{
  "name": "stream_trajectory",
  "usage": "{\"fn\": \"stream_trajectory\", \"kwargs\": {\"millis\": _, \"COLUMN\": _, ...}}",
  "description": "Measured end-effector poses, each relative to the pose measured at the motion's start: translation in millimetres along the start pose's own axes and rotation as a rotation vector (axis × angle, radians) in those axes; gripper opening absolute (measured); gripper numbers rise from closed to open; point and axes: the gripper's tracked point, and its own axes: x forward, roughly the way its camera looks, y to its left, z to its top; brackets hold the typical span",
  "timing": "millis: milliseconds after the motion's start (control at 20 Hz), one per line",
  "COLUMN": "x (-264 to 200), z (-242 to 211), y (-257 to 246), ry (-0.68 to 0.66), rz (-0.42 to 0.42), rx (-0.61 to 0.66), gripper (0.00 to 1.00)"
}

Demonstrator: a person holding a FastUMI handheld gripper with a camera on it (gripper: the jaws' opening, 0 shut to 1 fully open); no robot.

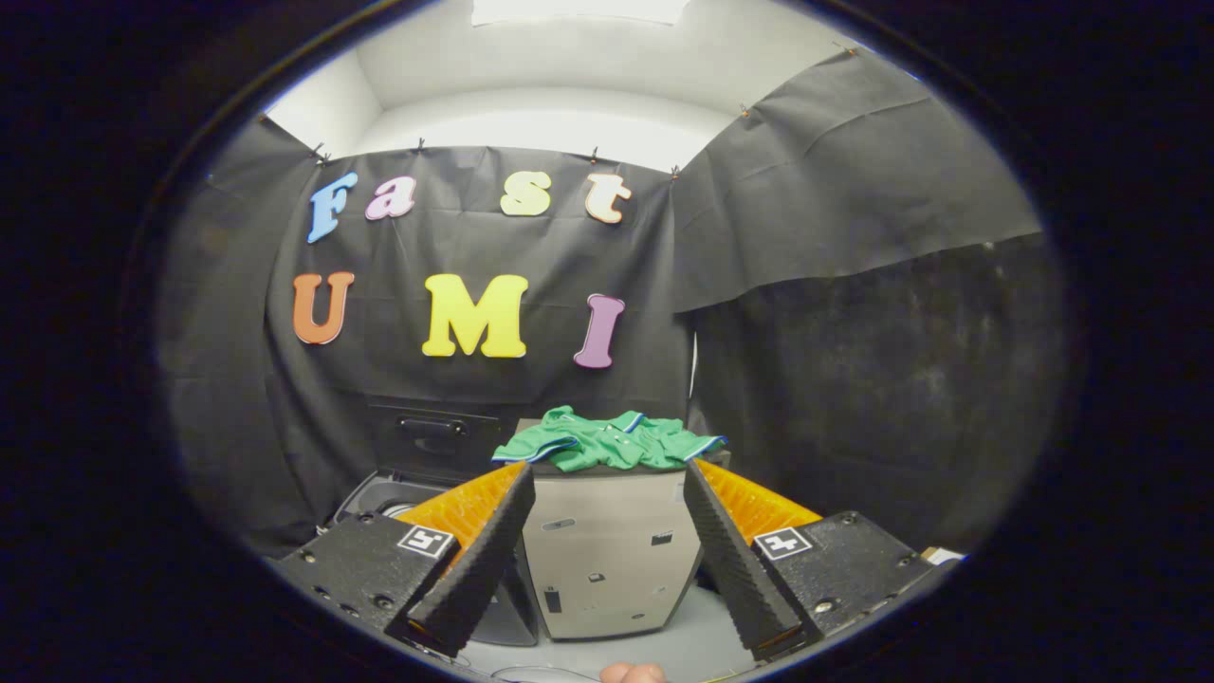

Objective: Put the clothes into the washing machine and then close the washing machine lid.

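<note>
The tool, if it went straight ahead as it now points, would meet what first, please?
Probably the grey cabinet framed between the open tool's fingers, below the green shirt lying on top; depth is unclear.

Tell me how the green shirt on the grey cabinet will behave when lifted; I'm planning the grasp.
The green shirt lies crumpled in soft folds on the grey cabinet, so it is probably floppy and will drape and dangle from a pinch. It looks thin, so likely light. A sleeve overhangs the edge and may trail or snag. The gripper stands open short of it, jaws empty.
</note>
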Motion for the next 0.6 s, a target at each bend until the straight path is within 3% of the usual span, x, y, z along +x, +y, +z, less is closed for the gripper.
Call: {"fn": "stream_trajectory", "kwargs": {"millis": 600, "x": 2.8, "z": 8.5, "y": 5.6, "ry": -0.02, "rz": 0.007, "rx": -0.016, "gripper": 1.0}}
